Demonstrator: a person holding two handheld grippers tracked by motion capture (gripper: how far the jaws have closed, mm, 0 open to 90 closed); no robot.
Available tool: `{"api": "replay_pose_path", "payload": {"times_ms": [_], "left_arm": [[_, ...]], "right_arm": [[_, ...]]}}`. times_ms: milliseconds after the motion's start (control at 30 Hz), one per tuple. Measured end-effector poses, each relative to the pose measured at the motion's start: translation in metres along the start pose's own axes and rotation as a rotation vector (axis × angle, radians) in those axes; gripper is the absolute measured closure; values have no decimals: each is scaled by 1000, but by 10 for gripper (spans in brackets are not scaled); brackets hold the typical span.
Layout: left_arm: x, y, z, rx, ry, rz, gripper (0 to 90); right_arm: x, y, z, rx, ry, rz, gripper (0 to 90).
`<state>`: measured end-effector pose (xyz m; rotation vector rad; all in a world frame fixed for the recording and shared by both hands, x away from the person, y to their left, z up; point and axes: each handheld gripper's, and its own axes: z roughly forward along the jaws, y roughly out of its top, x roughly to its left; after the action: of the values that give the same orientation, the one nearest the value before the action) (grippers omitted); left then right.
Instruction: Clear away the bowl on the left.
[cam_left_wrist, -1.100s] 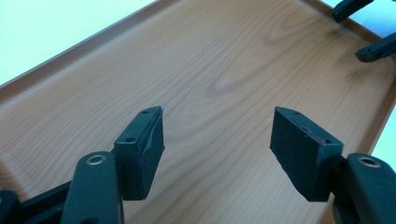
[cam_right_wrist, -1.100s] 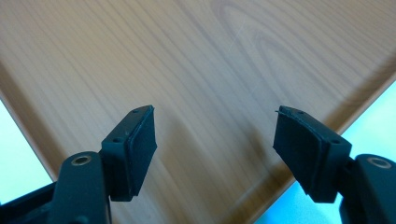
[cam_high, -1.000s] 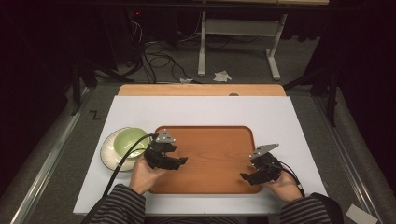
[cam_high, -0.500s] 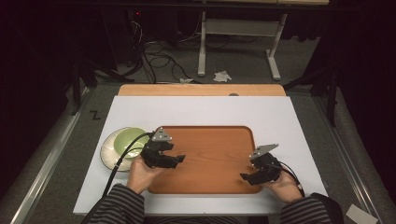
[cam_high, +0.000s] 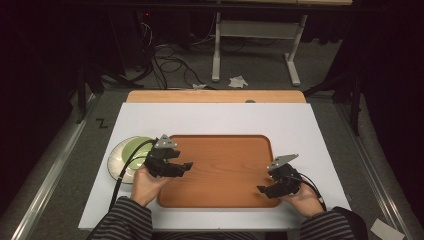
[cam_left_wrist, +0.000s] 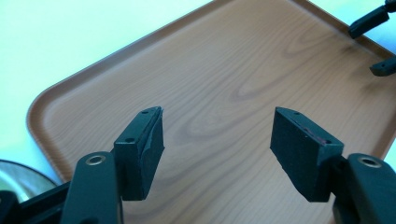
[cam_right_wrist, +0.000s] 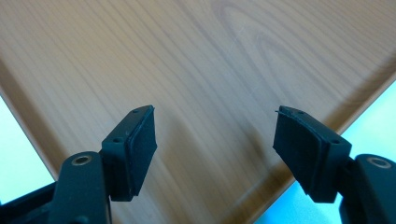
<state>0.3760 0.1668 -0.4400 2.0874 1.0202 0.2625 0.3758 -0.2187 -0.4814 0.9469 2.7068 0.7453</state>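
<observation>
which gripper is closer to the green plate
Left. The left gripper hangs over the wooden tray's left edge, right beside the green plate. The right gripper is over the tray's near right corner, far from it.

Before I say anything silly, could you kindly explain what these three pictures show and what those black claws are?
A person sits at a white table and holds a hand-operated gripper in each hand. The high view looks down from above: the left gripper and the right gripper hover over a wooden tray. The other two pictures come from cameras riding on the grippers, each looking along its own two black jaws at the tray. Both pairs of jaws stand apart with nothing between them, so nothing is held. A green plate rests beside the tray, at its left edge.
</observation>
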Motion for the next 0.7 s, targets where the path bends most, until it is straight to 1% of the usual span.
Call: {"api": "replay_pose_path", "payload": {"times_ms": [67,100,167,233,433,467,600,700], "left_arm": [[2,0,-1,-6,7,-9,352],[3,0,-2,-1,11,-4,352],[4,0,-4,-6,15,-12,352],[6,-1,-6,-6,21,-15,352],[12,-1,-10,-17,33,-39,356],[13,-1,-10,-15,37,-40,357],[16,-2,-13,-17,53,-49,359],[19,-2,-17,-28,69,-60,360]], "right_arm": [[-1,0,0,5,-2,0,315],[-1,0,0,5,-2,0,315],[-1,0,0,1,0,-7,315],[0,0,0,-1,-2,-3,315],[-1,0,0,4,0,-3,315],[-1,0,0,4,-1,-10,315],[-1,0,0,1,-1,-9,315],[-1,0,0,1,-1,-9,315]]}}
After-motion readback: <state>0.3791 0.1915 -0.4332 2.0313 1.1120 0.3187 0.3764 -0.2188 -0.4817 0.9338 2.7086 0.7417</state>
